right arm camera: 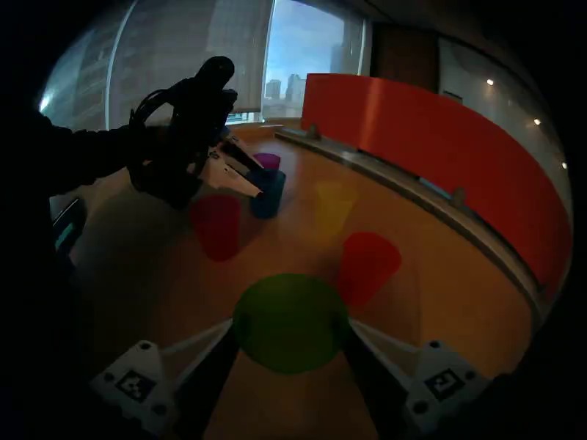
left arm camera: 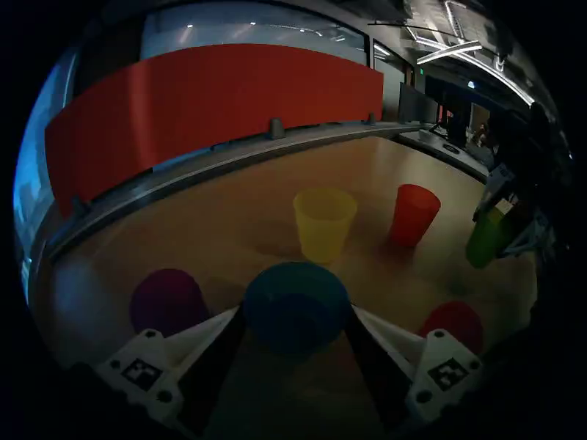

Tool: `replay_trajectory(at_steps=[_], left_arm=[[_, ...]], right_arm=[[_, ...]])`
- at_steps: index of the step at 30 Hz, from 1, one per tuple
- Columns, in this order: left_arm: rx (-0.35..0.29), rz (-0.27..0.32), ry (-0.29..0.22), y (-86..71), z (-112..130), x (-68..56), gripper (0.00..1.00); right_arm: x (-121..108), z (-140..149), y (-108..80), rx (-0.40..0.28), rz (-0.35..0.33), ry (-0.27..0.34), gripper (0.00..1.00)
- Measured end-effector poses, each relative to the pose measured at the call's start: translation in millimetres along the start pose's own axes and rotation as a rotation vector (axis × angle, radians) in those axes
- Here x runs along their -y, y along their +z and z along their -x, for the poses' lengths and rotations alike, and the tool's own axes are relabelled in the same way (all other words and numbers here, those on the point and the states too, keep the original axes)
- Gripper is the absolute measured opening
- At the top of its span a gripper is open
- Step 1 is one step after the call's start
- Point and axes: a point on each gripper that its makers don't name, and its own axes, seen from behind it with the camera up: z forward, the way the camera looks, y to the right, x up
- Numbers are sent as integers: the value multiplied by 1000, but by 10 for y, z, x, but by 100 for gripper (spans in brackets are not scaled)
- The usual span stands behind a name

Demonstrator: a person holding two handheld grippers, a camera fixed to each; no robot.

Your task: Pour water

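Though distant, left claw (right arm camera: 258, 183) before window (right arm camera: 304, 59).

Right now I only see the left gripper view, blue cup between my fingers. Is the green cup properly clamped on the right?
Observer: In the right gripper view the green cup sits in the right gripper, both fingers touching its sides.
Operator: Anything behind my gripper?
Observer: A dark sleeve holding the left gripper, with bright windows behind it.
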Motion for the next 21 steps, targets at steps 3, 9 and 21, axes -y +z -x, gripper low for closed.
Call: replay_trajectory(at_steps=[3,9,21], left_arm=[[3,2,-4,-5,6,-5,87],[9,6,-4,-26,11,-11,87],[-47,8,-17,-298,-171,-39,87]], right_arm=[[-3,-7,-2,-2,0,1,91],[-14,-37,-15,-8,3,4,91],[23,-169,-67,-39,10,11,91]])
